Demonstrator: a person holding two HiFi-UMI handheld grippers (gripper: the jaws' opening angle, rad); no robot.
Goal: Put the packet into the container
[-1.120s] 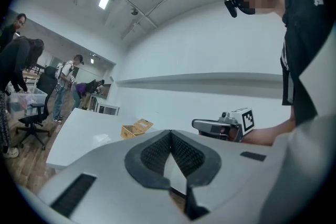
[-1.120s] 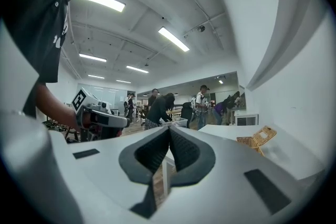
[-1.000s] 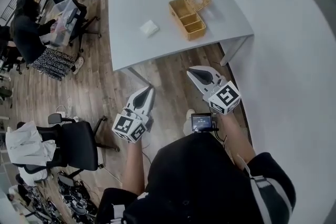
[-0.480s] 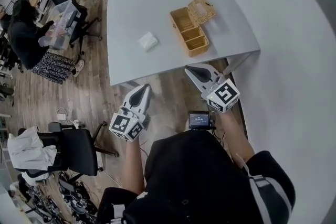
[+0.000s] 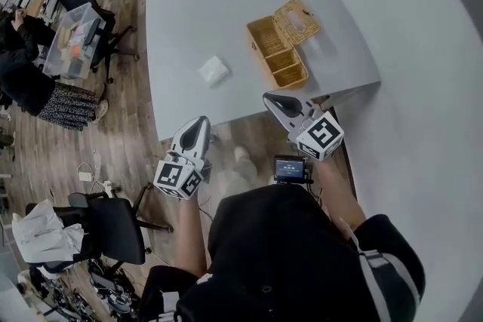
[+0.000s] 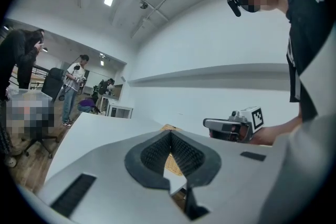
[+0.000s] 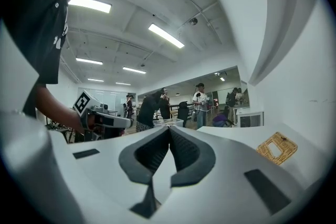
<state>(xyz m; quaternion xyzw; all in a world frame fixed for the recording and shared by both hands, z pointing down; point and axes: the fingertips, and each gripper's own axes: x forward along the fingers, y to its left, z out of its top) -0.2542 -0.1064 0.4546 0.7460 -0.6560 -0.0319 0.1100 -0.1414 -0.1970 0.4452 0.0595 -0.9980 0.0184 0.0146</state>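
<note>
A small white packet point(image 5: 213, 71) lies flat on the grey table point(image 5: 181, 19), left of a wicker container point(image 5: 277, 54) with two compartments and its lid point(image 5: 298, 19) folded open at the back. My left gripper point(image 5: 199, 121) hangs shut and empty just before the table's near edge, below the packet. Also shut and empty, my right gripper point(image 5: 270, 96) is at the near edge below the container. In the left gripper view the shut jaws point(image 6: 170, 134) point at the container point(image 6: 172, 163). From the right gripper point(image 7: 169, 128), only the lid point(image 7: 276, 147) shows.
A white wall point(image 5: 423, 87) runs along the right. Office chairs point(image 5: 113, 219), a clear plastic bin point(image 5: 72, 41) and people stand on the wooden floor at the left. A small screen point(image 5: 290, 170) sits at the person's waist.
The person has stepped toward the table. Both grippers have come up close to its near edge, still shut; packet and container lie where they were.
</note>
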